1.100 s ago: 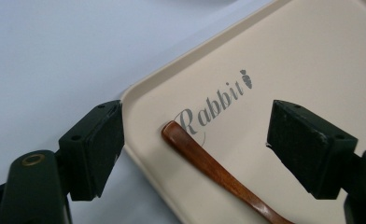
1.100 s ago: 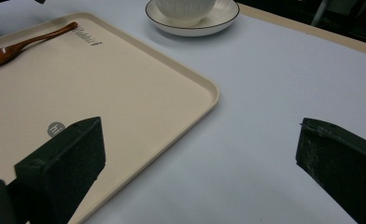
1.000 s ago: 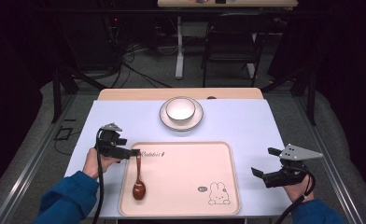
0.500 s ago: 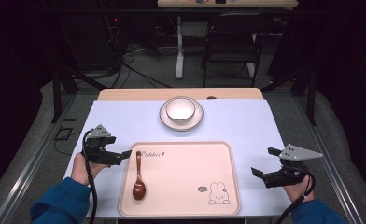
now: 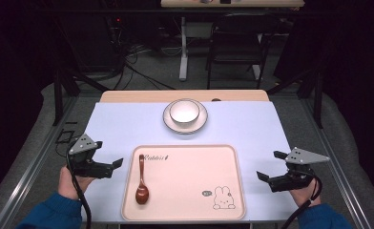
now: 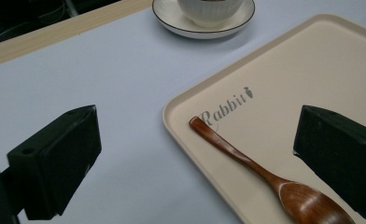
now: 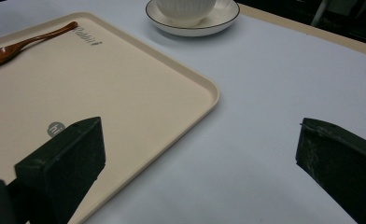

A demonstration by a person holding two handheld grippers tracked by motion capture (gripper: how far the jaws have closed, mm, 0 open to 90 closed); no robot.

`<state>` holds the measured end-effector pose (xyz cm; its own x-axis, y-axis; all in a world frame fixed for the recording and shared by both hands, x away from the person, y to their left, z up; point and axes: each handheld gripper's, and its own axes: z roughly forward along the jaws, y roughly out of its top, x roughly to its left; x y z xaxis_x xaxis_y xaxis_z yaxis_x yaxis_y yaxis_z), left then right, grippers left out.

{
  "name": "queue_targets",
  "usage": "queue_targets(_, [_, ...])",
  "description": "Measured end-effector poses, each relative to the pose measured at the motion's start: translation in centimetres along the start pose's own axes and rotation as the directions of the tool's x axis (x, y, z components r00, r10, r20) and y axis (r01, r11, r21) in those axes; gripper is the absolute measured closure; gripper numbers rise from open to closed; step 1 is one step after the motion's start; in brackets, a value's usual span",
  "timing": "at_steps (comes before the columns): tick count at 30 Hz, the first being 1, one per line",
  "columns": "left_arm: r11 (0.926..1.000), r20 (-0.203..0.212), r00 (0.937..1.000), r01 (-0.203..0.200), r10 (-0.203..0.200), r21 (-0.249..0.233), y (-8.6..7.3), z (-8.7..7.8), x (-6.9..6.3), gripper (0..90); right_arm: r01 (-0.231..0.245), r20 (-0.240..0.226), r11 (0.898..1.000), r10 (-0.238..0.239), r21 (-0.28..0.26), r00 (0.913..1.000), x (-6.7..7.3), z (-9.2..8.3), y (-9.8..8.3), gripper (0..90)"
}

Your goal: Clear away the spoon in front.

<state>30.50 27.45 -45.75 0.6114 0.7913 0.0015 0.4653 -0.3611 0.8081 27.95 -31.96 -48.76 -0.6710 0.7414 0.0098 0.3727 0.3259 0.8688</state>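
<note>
A brown wooden spoon [image 5: 141, 179] lies flat on the left part of the beige tray [image 5: 190, 176], bowl end toward me. My left gripper [image 5: 114, 167] hovers just left of the tray's edge, apart from the spoon. Its jaws have just been opening and now stand open with nothing held. In the left gripper view the spoon [image 6: 246, 161] lies ahead of the left gripper [image 6: 197, 126], on the tray [image 6: 312, 60]. My right gripper [image 5: 270, 165] stays open by the tray's right edge; in its own view the right gripper [image 7: 200, 140] is empty over the blue table.
A white bowl [image 5: 185, 113] stands on a saucer [image 5: 168, 121] behind the tray, mid-table. The tray carries a rabbit drawing [image 5: 223, 198] near its front right corner. The light blue tabletop [image 5: 252, 129] surrounds the tray; dark floor, cables and a chair lie beyond.
My left gripper has let go of the spoon's handle and drawn back to the left, off the tray. The spoon stays lying on the tray. The right gripper has not moved.
</note>
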Motion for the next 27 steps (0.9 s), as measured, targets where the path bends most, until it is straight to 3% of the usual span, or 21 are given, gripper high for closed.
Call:
queue_targets(8, [0.997, -0.066, 0.9973, 0.029, -0.034, -0.072, -1.9, -2.2, 0.0, 0.0, 0.001, 0.001, 1.0, -0.001, 0.002, 1.0, 0.0, 0.0, 0.0, 0.8])
queue_targets(18, [0.9921, -0.088, 0.9921, 0.08, -0.089, -0.096, -4.0, -3.6, -0.1, 0.1, 0.005, 0.002, 1.0, -0.005, 0.003, 1.0, 0.0, 0.0, 0.0, 0.8])
queue_targets(27, [0.9781, -0.111, 0.9764, 0.173, -0.186, -0.116, -6.3, -4.7, 0.5, 0.2, 0.005, 0.002, 1.0, -0.005, 0.003, 1.0, 0.1, 0.0, 0.0, 0.8])
